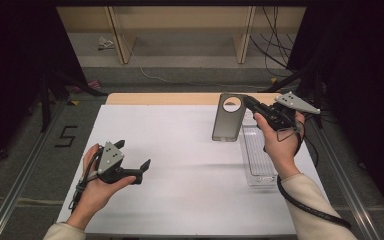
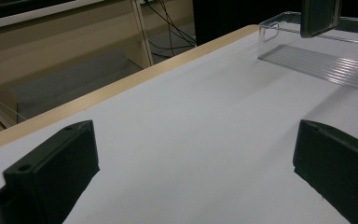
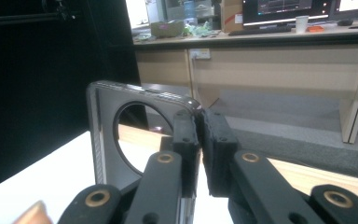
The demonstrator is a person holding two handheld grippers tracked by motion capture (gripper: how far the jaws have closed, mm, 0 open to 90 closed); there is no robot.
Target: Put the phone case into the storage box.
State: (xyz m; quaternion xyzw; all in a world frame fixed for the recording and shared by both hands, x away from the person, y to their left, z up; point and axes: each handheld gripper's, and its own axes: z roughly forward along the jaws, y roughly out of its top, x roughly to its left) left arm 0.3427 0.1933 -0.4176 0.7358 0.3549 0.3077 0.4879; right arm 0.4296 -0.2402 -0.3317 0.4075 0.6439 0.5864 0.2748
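Observation:
A grey phone case [image 1: 227,122] with a round camera hole hangs upright over the far right of the white table [image 1: 180,190]. My right gripper [image 1: 247,103] is shut on its top edge beside the hole. In the right gripper view the jaws [image 3: 200,135] pinch the thin wall of the case [image 3: 103,135]. My left gripper [image 1: 134,153] hovers low over the table's left side, open and holding nothing. The left gripper view shows its jaws [image 2: 196,172] wide apart above bare white surface, with the lower end of the case [image 2: 320,16] at the top right.
A clear plastic tray [image 1: 257,155] lies on the table's right side, just below and right of the hanging case; it is also in the left gripper view [image 2: 317,56]. The wooden table edge [image 1: 160,98] runs along the back. Desks and cables stand beyond.

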